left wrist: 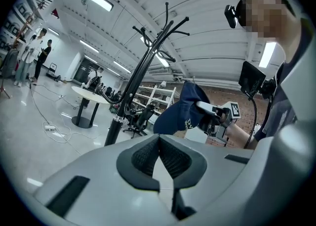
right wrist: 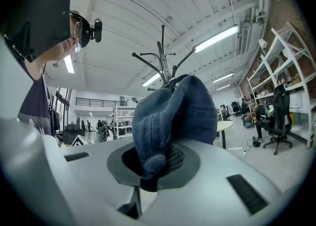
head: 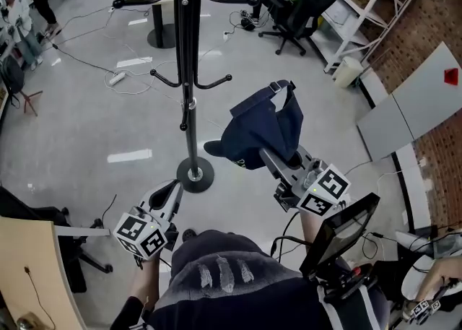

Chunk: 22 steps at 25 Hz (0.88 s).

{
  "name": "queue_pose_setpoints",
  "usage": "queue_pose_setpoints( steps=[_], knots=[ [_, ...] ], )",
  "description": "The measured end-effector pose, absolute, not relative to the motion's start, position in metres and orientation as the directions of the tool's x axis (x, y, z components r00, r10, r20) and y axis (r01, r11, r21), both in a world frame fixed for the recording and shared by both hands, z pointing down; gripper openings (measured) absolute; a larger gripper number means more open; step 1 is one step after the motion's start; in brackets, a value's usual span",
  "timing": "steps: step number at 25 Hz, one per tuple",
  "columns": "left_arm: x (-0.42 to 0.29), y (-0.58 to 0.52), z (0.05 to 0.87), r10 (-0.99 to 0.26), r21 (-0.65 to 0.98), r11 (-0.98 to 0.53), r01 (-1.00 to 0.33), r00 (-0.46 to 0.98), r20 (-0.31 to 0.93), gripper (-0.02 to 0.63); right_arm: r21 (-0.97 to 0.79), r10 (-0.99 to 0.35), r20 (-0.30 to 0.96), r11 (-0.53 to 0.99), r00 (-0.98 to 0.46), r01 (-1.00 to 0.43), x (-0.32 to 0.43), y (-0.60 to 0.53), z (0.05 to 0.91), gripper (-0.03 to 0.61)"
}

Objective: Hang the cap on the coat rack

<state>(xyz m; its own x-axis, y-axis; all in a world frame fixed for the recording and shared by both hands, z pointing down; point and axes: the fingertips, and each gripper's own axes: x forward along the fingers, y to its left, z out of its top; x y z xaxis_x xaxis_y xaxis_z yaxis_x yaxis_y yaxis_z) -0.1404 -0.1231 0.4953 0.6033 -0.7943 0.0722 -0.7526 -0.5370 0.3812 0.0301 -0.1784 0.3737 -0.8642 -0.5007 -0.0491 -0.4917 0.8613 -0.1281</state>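
Right hand-held gripper (head: 269, 157) clamps navy cap (head: 261, 123), its pale print seemingly illegible; left hand-held gripper (head: 175, 189) closed.

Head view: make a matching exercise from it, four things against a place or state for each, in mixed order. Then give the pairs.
Things
1. cap
2. coat rack
3. left tongs
4. office chair

Place or state
A. shut, with nothing between them
B. standing on the floor on a round base
C. beside the white shelving, far side of the room
D. clamped in the right tongs, clear of the rack

Pairs: 1-D, 2-B, 3-A, 4-C
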Motion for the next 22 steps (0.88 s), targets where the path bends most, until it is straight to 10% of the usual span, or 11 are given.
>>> queue_pose_setpoints(
  steps=[22],
  knots=[
    [-0.161,-0.15,0.456,-0.806,0.399,-0.514,-0.759,0.587,0.077,0.007,0.101,-0.456,-0.166,0.874,-0.874,-0.476,0.001,-0.247,0.239,0.015]
  ],
)
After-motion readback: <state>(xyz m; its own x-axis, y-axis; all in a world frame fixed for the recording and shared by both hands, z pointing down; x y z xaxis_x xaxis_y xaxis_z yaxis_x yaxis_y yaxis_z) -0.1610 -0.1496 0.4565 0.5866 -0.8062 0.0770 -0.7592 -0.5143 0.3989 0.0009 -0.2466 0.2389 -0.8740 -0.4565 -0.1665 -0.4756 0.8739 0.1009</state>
